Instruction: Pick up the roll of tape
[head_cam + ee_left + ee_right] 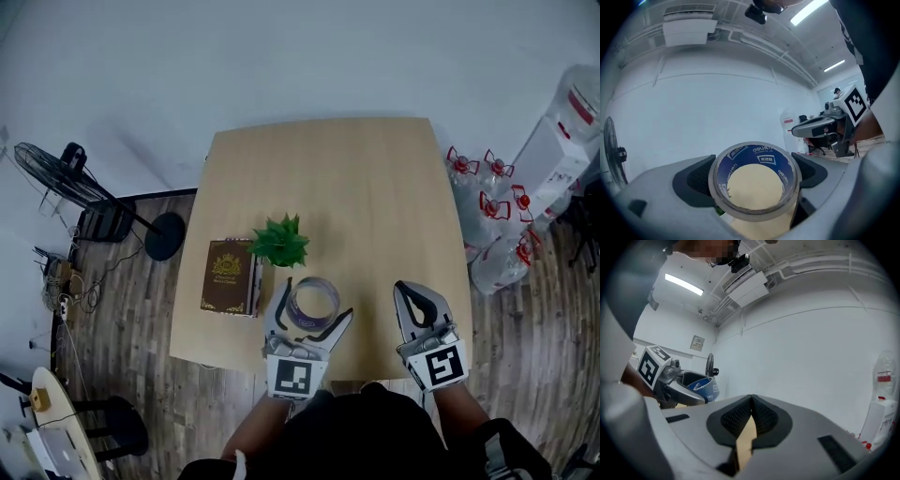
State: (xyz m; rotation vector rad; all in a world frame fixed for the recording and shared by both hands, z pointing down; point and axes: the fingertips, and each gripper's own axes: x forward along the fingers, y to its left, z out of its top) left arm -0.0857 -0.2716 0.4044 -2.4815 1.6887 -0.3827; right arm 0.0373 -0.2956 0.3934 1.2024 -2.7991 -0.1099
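Two grippers are in my hands, both by the near edge of the table [356, 187]. My right gripper [405, 289] sits toward the near right corner. Its jaws are pressed together and there is nothing in them.

My left gripper [316, 300] is near the middle of the near edge. Its jaws hug the roll of tape [312, 284], with one pad on each side of the ring. The pads look like they touch the roll on both sides, so I think I have hold of it. I cannot tell if it is off the table yet.

I think the roll is light and easy to lift. It is a hard ring with a blue inside, so it should not squash if I squeeze a little. The outside is smooth tape and may be slippery. It could slide out or tip over if my hold is loose. The best place to hold it is right across the widest part of the ring, which is where my pads are.

Just past the roll is a little green plant [279, 242]. A brown book [228, 277] lies beside the plant, toward the left edge. I should lift straight up so I don't bump the plant.
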